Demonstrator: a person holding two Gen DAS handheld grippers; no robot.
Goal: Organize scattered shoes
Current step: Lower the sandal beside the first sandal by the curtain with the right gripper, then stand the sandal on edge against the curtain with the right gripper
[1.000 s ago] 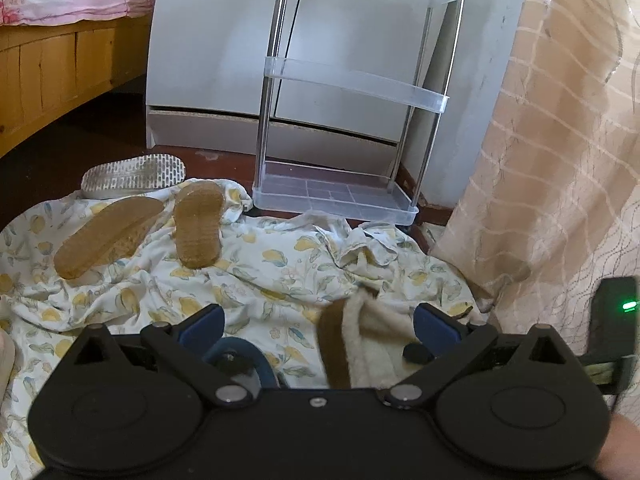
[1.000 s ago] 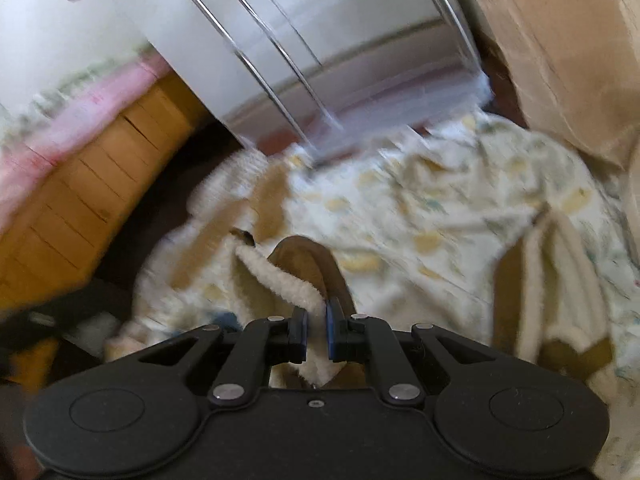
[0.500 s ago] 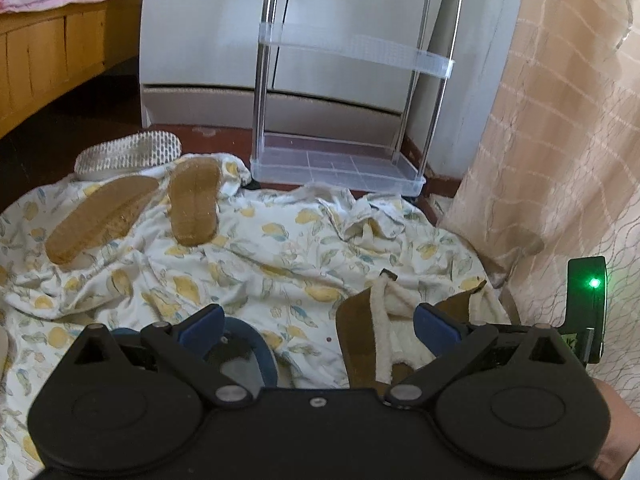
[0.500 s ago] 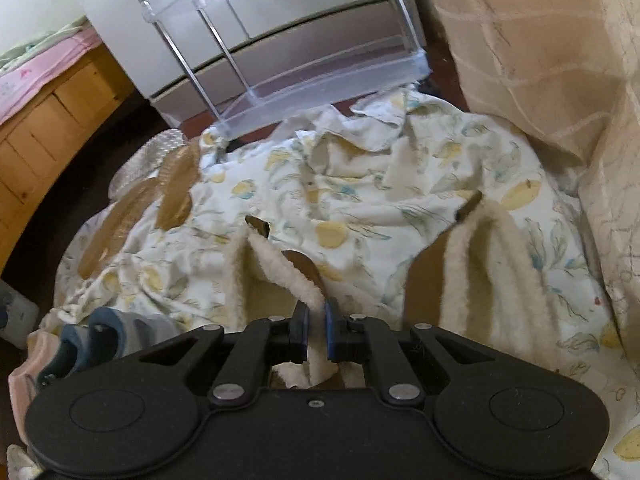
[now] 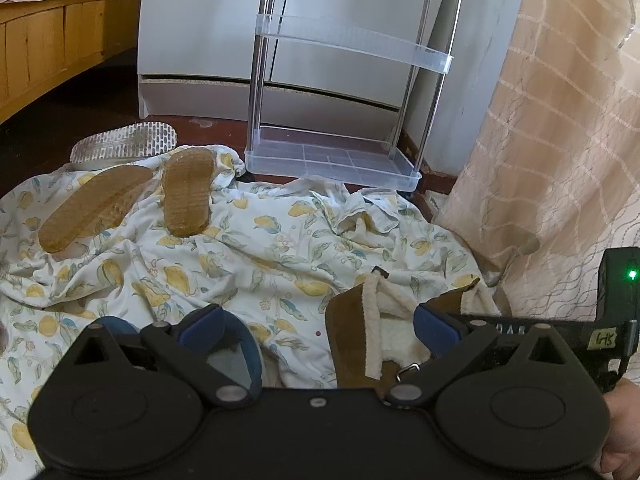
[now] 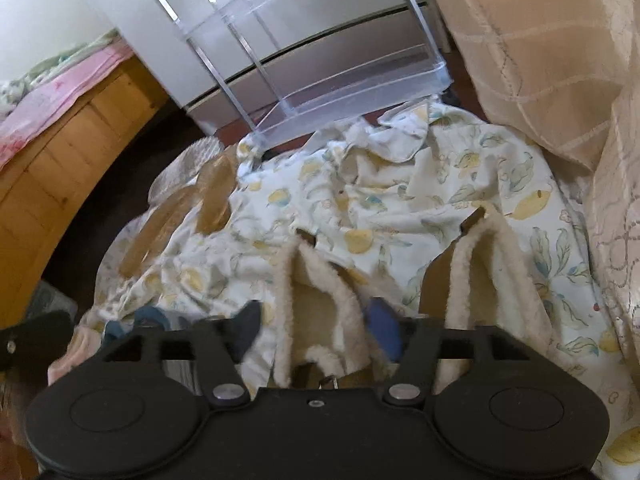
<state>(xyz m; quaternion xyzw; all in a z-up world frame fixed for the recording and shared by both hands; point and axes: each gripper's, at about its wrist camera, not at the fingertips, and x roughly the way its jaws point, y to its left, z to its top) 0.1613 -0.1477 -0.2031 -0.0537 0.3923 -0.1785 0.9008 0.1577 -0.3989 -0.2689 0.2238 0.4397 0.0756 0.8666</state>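
My left gripper (image 5: 316,324) is open low over a lemon-print sheet (image 5: 248,264). A brown fleece-lined slipper (image 5: 372,332) lies between its fingers, closer to the right pad (image 5: 434,324), and a blue shoe (image 5: 236,356) sits by the left pad. My right gripper (image 6: 316,328) is open, straddling a fleece-lined slipper (image 6: 316,304) that rests on the sheet. Its mate (image 6: 488,272) lies just to the right. Two brown slippers lie sole up at the sheet's far left (image 5: 92,208) (image 5: 186,192), with a white sole (image 5: 124,144) behind them.
A clear plastic shelf rack (image 5: 332,160) stands beyond the sheet against a white cabinet (image 5: 208,40). A beige curtain (image 5: 560,140) hangs close on the right. A wooden bed frame (image 5: 52,48) runs along the left over dark floor.
My right gripper was shut on the slipper's fleece edge and has opened, leaving the slipper on the sheet. My left gripper stayed open and came lower over the other slipper.
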